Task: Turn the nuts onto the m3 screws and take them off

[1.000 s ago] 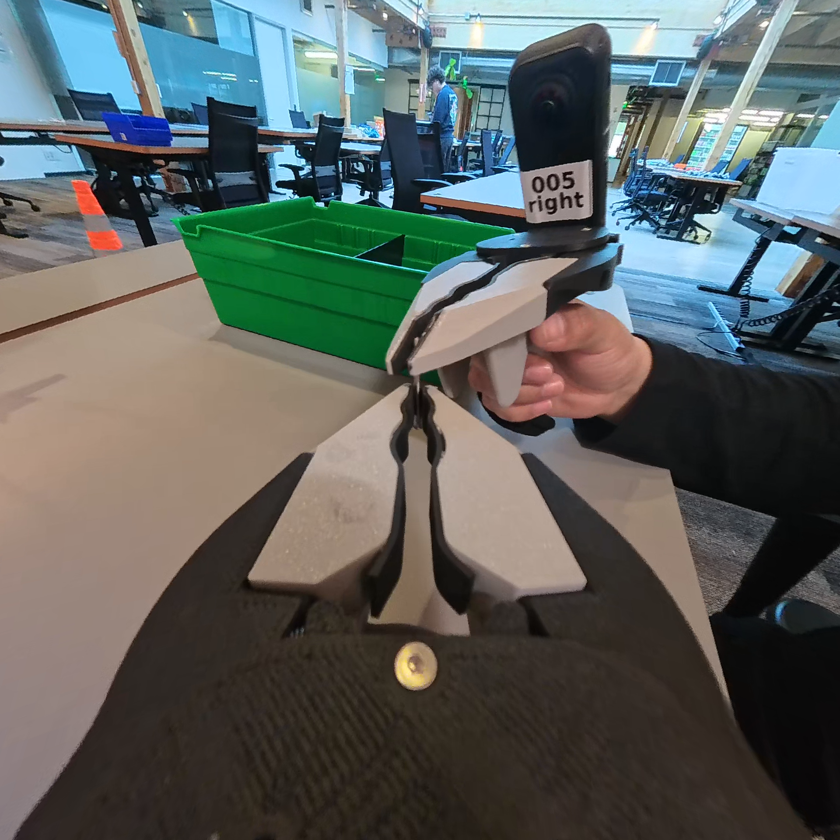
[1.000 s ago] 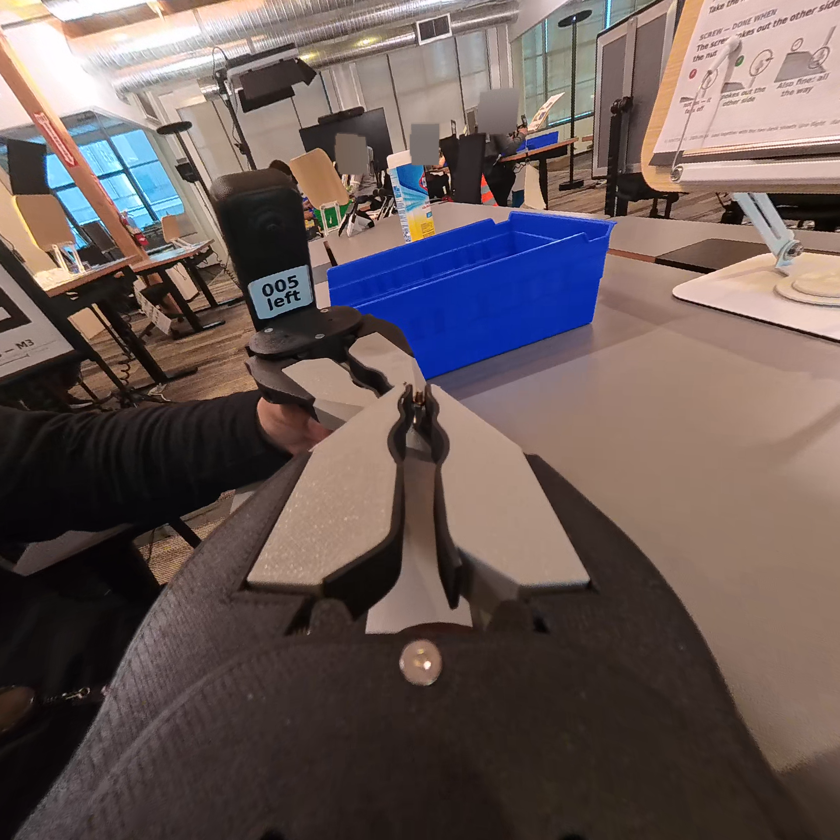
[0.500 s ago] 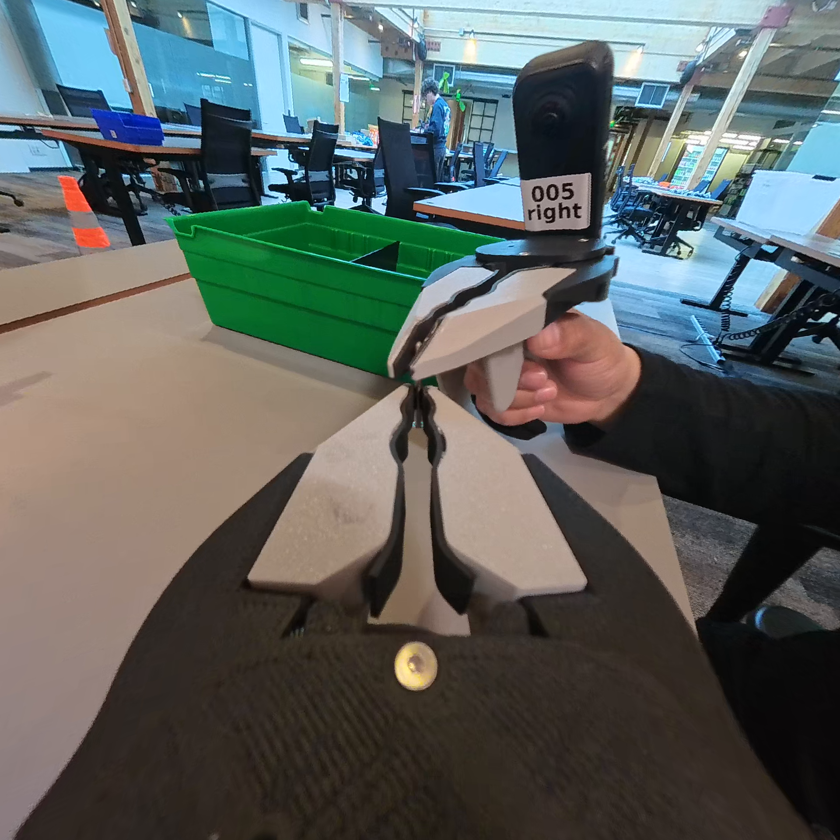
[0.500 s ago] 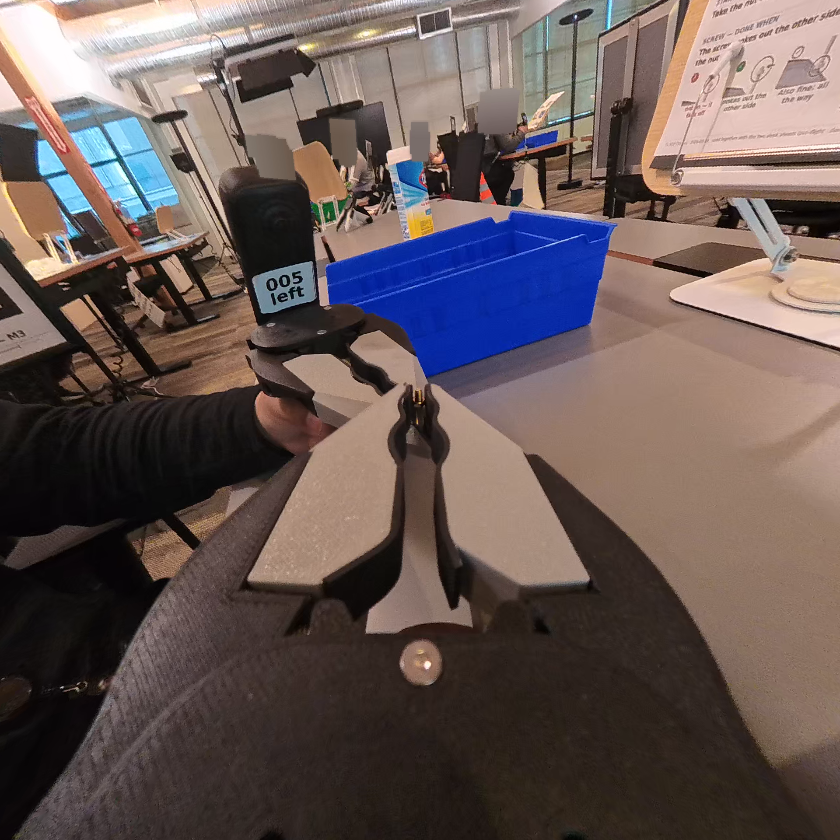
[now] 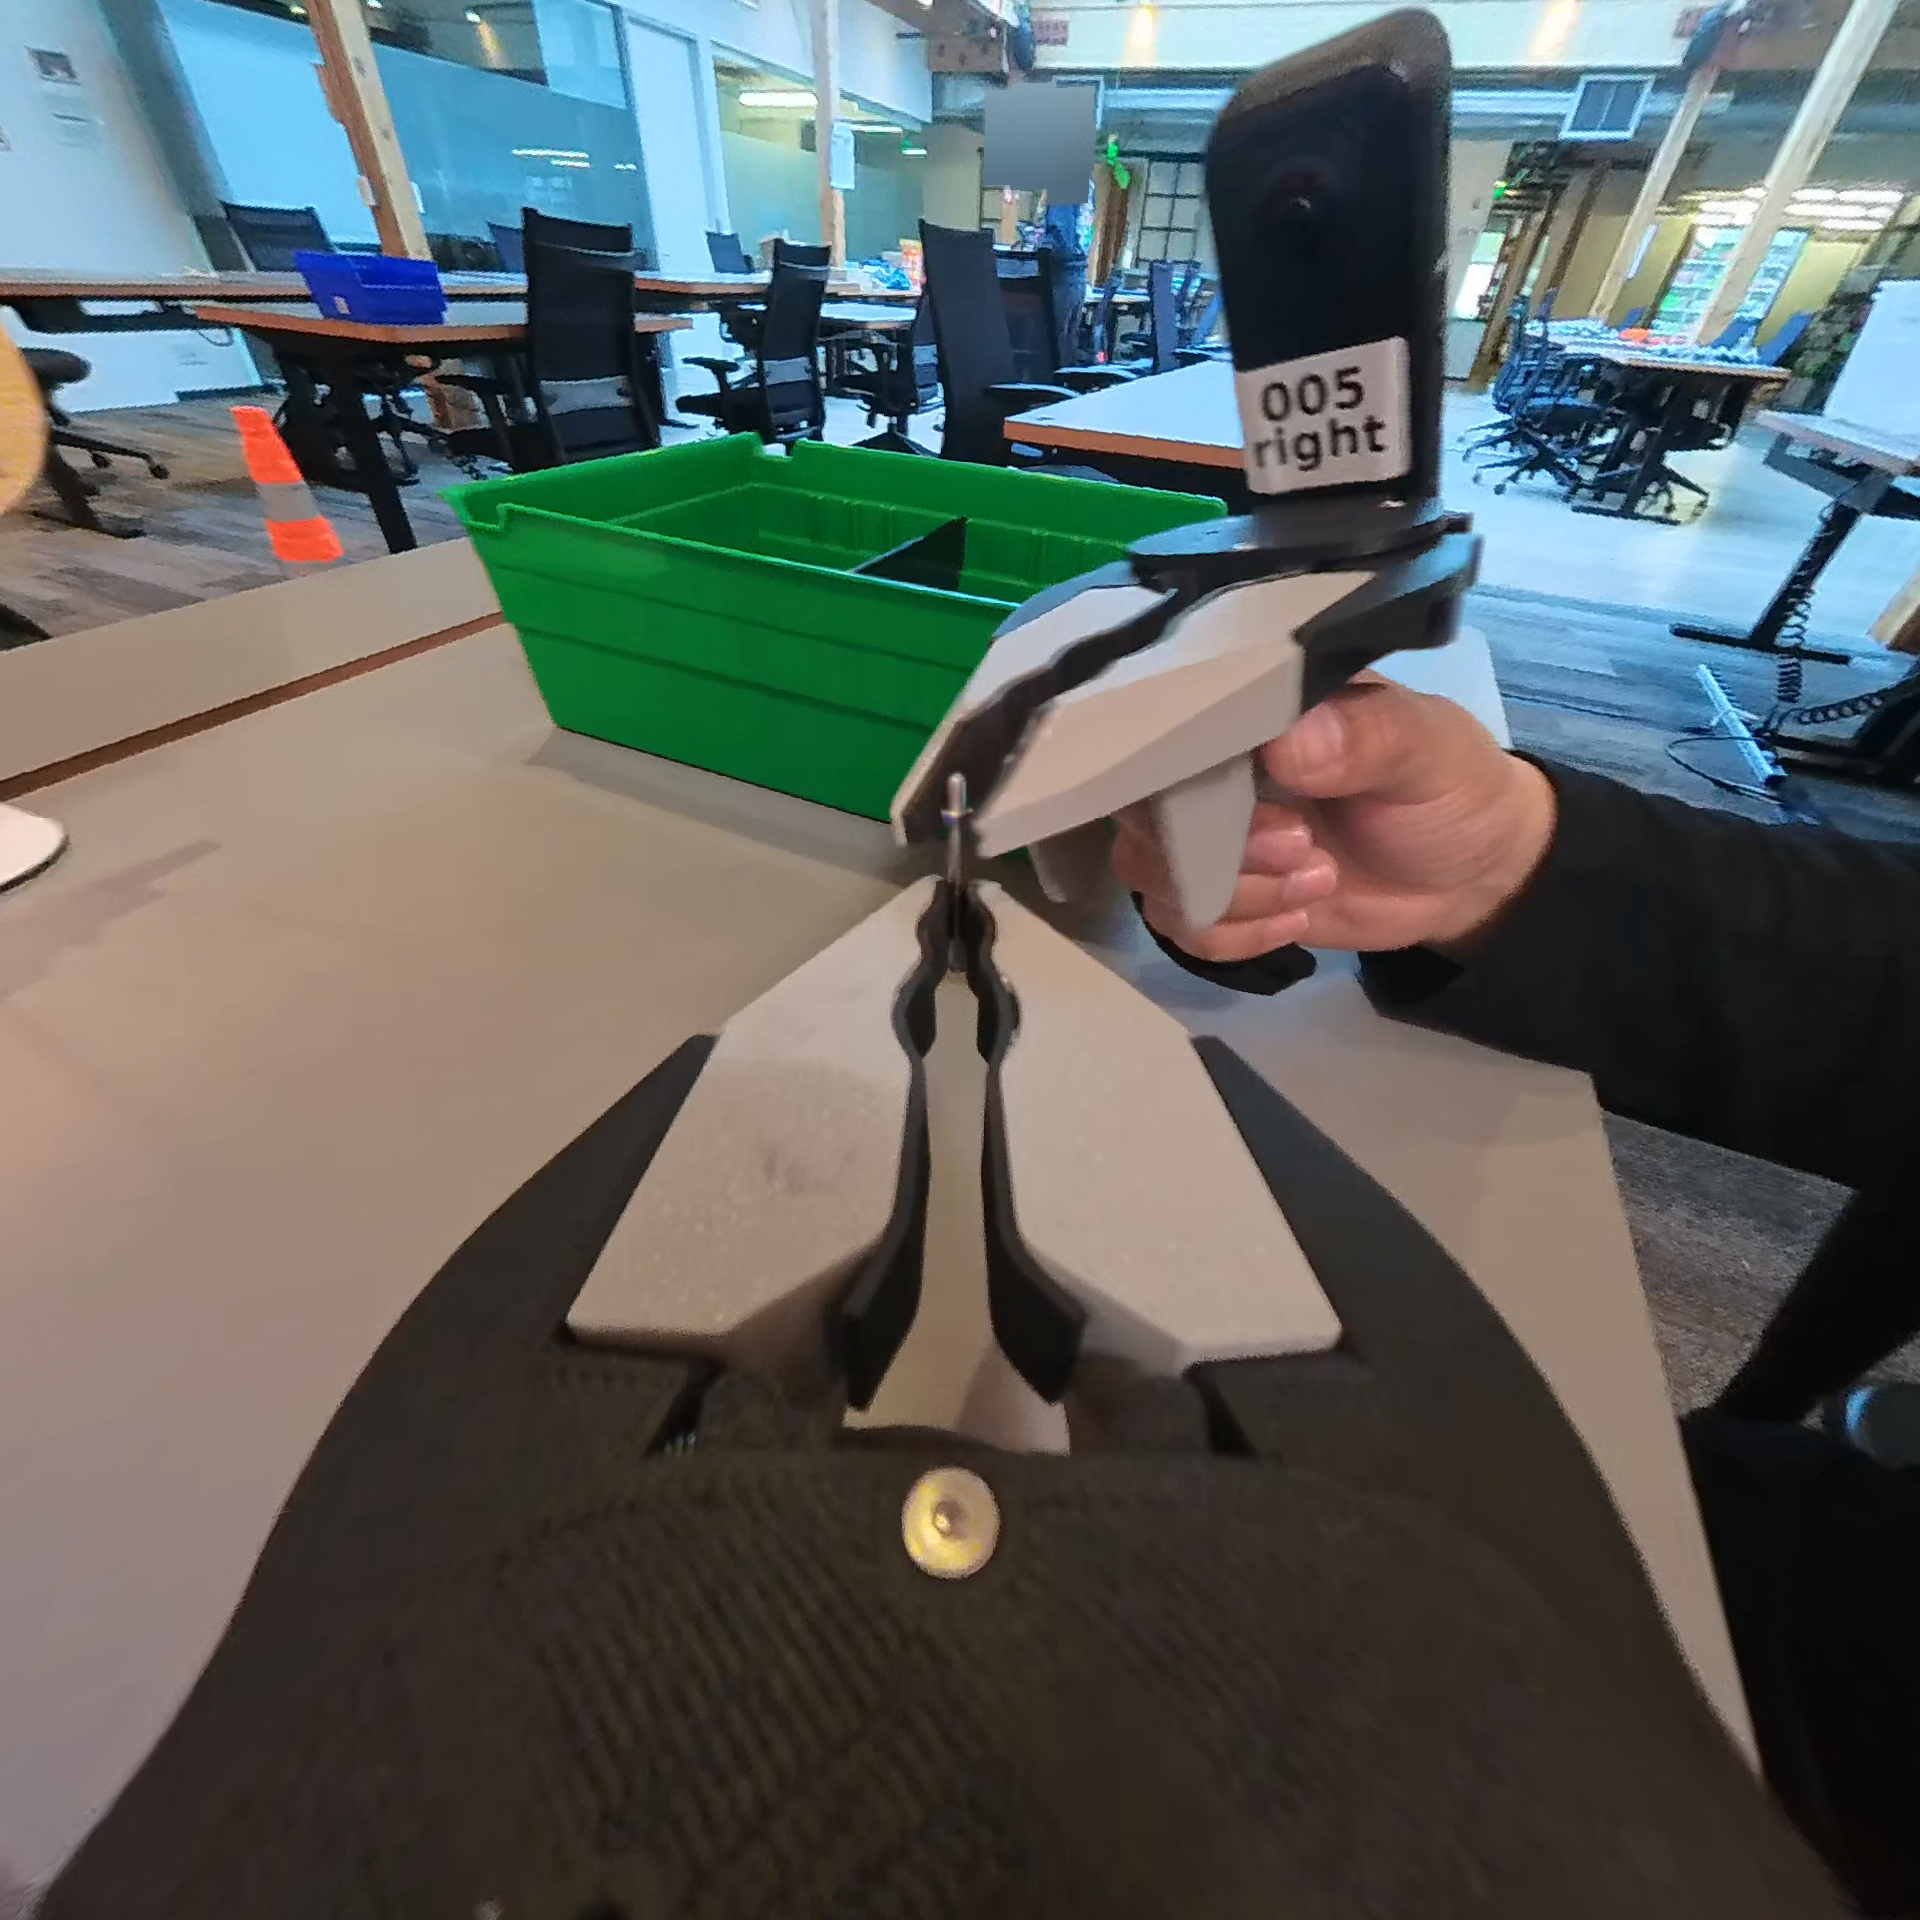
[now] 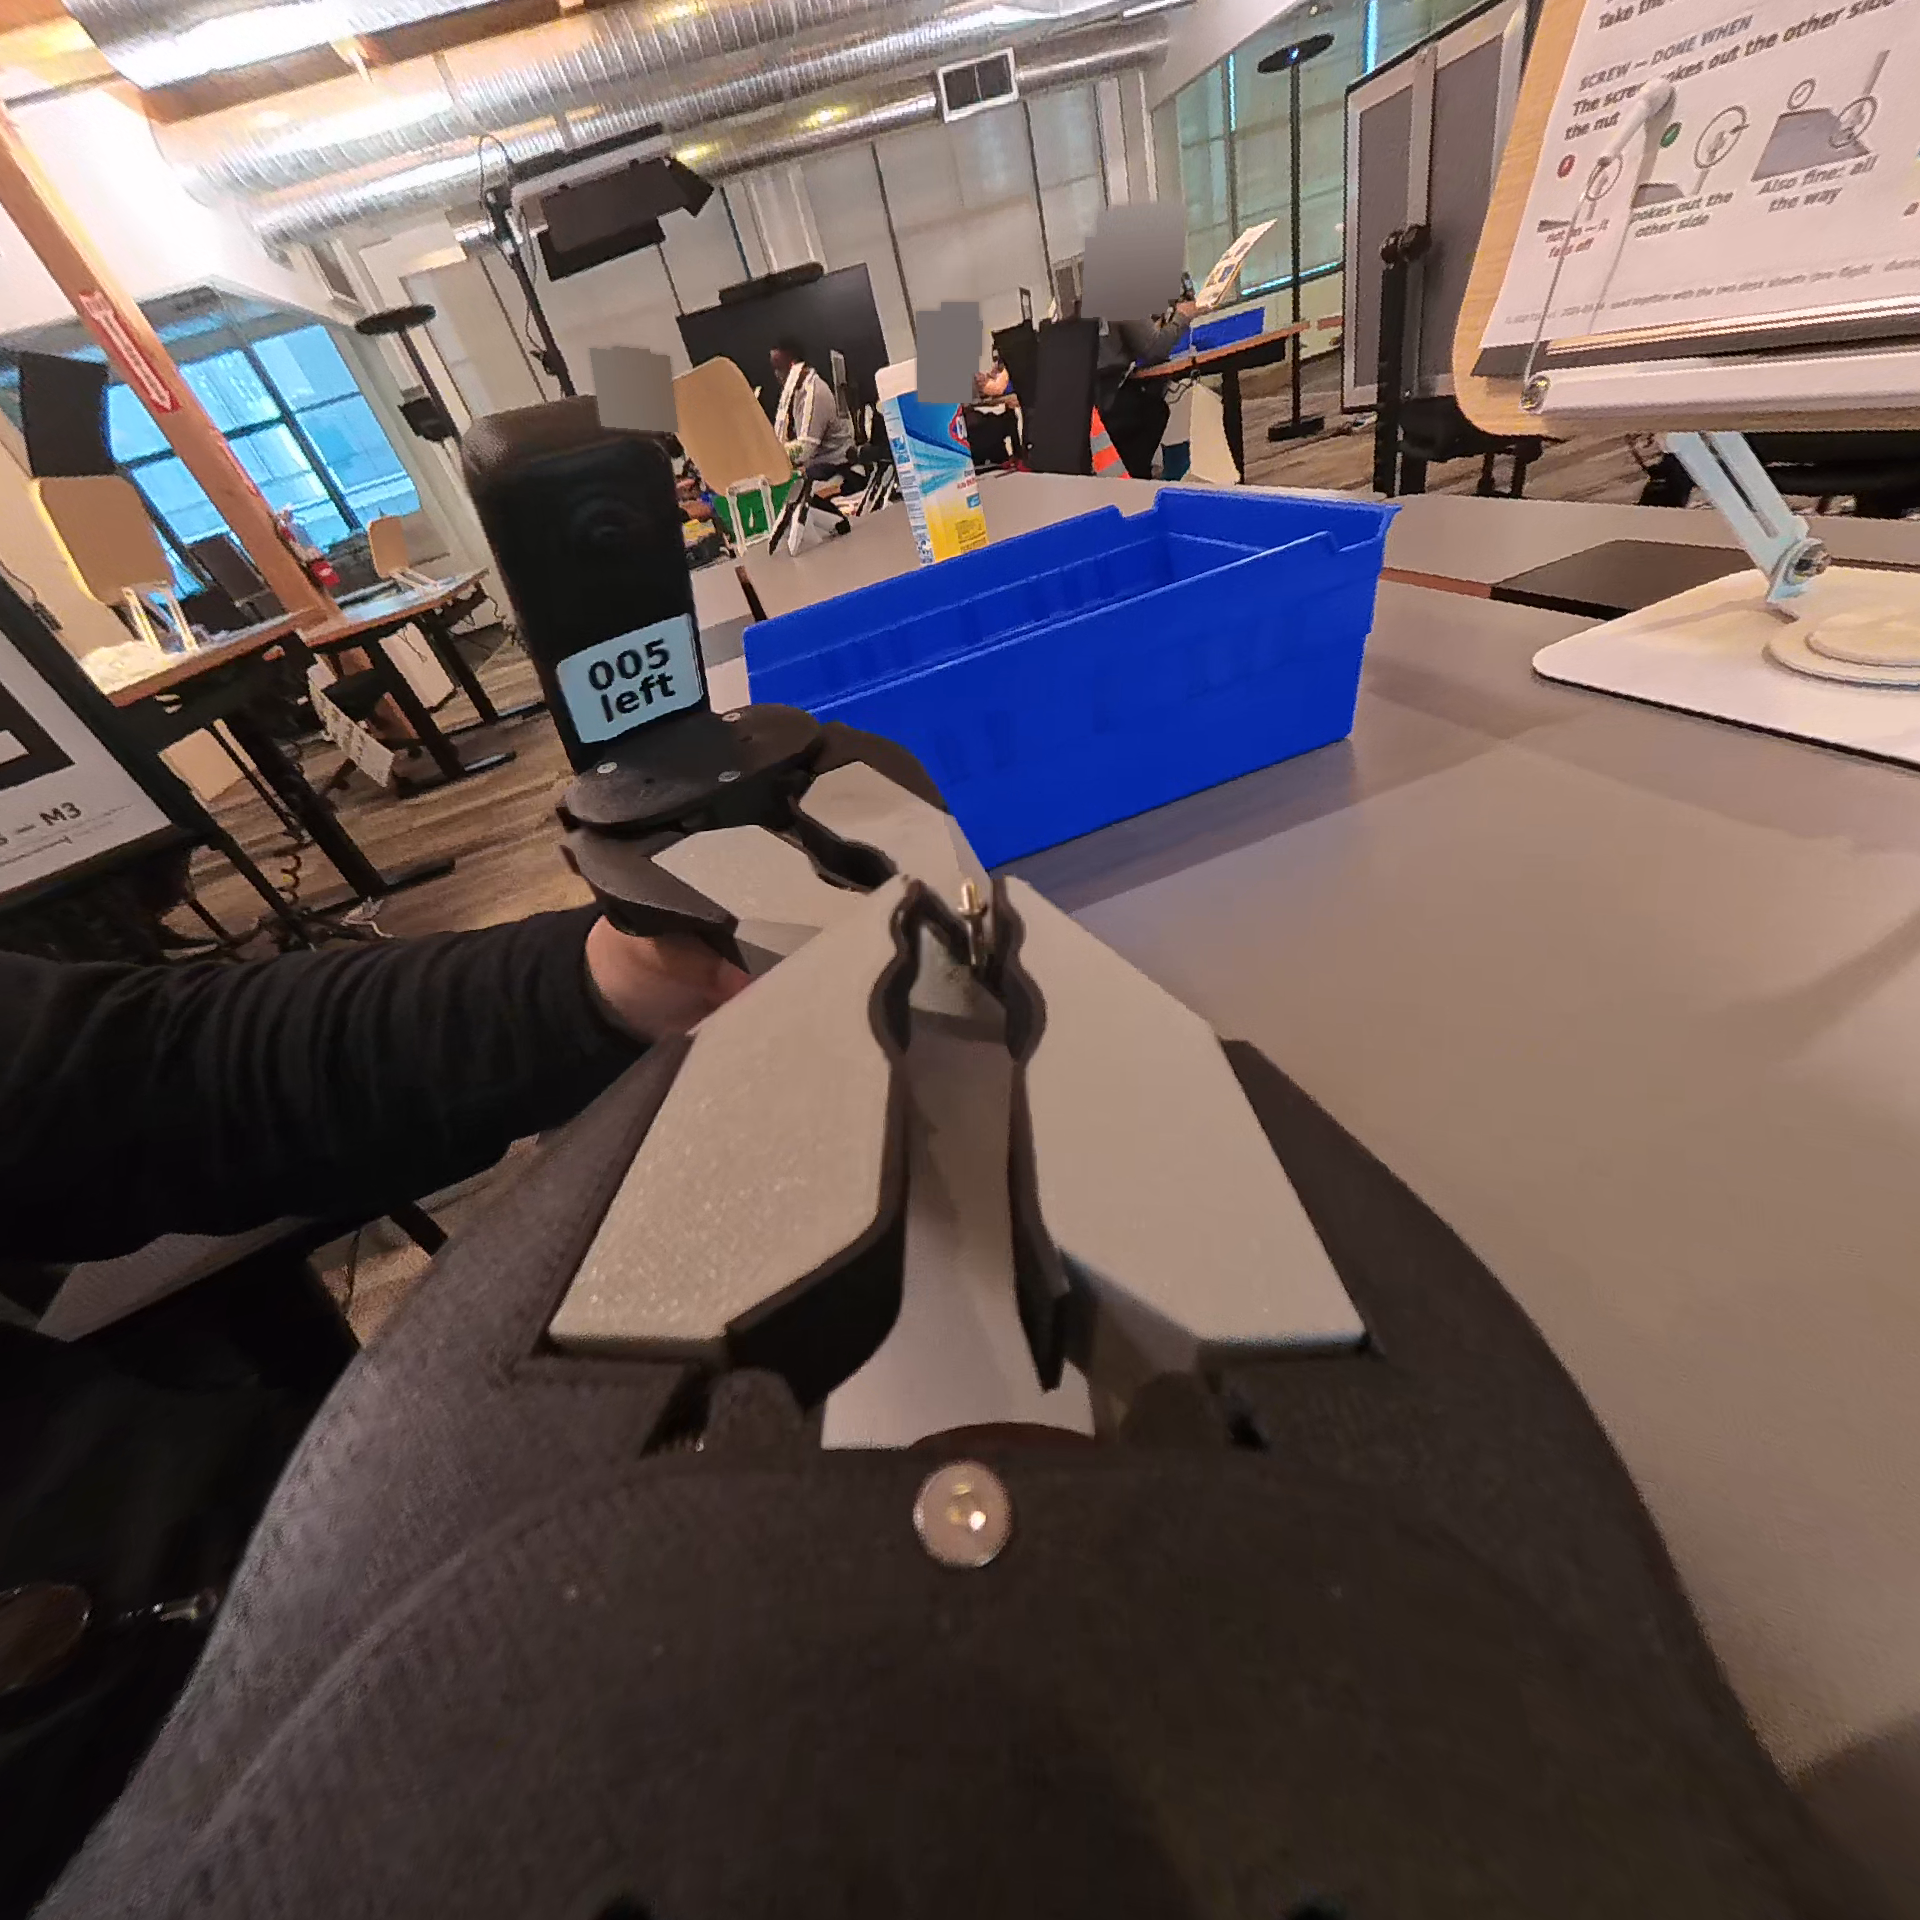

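- Since the earlier frames, both grippers have tilted and the right gripper [image 6: 961, 935] has parted its tips a little; before, both pairs were pressed together at one spot
- left gripper [image 5: 954, 914] has its jaws pinched on the lower end of a small screw [image 5: 953, 831], which stands upright above its tips
- In the right wrist view the screw [image 6: 974, 914] leans against the right-hand fingertip [image 6: 1003, 956], and the jaws stand slightly spread around it, with a gap on the other side
- Whether a nut sits on the shaft is too small to tell
- green bin [image 5: 727, 644] stands on the grey table [image 5: 312, 935] behind the grippers
- blue bin [image 6: 1091, 675] rests on the table further off, with a white stand base [image 6: 1714, 665] beside it
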### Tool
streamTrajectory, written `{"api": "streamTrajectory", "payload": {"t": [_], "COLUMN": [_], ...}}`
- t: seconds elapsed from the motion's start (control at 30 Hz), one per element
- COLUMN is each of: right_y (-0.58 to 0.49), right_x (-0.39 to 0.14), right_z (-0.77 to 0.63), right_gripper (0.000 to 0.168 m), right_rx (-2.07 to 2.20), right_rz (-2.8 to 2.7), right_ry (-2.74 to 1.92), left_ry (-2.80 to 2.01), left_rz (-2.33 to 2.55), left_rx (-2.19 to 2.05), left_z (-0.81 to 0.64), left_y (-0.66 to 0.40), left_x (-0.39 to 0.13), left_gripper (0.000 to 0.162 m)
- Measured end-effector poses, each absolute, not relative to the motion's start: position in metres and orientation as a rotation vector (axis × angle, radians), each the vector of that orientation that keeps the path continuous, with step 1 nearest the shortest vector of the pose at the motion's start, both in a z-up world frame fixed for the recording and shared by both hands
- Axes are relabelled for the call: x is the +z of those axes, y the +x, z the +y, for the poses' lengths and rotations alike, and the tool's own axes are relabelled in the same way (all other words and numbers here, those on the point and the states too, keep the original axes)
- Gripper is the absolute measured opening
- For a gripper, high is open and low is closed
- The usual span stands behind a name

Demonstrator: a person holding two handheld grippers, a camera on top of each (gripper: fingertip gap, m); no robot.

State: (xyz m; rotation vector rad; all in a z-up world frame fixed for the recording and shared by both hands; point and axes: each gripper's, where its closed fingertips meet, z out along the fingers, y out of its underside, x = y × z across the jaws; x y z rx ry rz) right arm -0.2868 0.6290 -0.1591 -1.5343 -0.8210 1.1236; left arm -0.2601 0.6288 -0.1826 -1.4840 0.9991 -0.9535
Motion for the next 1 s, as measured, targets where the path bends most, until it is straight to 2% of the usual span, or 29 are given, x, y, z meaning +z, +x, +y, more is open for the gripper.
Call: {"api": "streamTrajectory", "payload": {"t": [0.07,0.23,0.37,0.83,1.0], "right_y": [-0.284,-0.283,-0.289,-0.305,-0.302], "right_x": [-0.157,-0.156,-0.159,-0.147,-0.145], "right_z": [0.633,0.632,0.635,0.624,0.631], "right_gripper": [0.020,0.028,0.043,0.033,0.039], "right_rx": [1.109,1.112,1.031,1.129,1.096], "right_rz": [-0.787,-0.771,-0.777,-0.796,-0.781], "right_ry": [-1.532,-1.517,-1.512,-1.425,-1.426], "left_ry": [-1.505,-1.542,-1.534,-1.464,-1.462], "left_rz": [0.948,0.822,0.831,0.931,0.945], "left_rx": [-0.945,-0.930,-0.912,-0.940,-0.906], "left_z": [0.637,0.654,0.654,0.634,0.634], "left_y": [-0.265,-0.279,-0.279,-0.266,-0.264], "left_x": [-0.182,-0.178,-0.178,-0.172,-0.174], "left_gripper": [0.000,0.000,0.000,0.000,0.000]}}
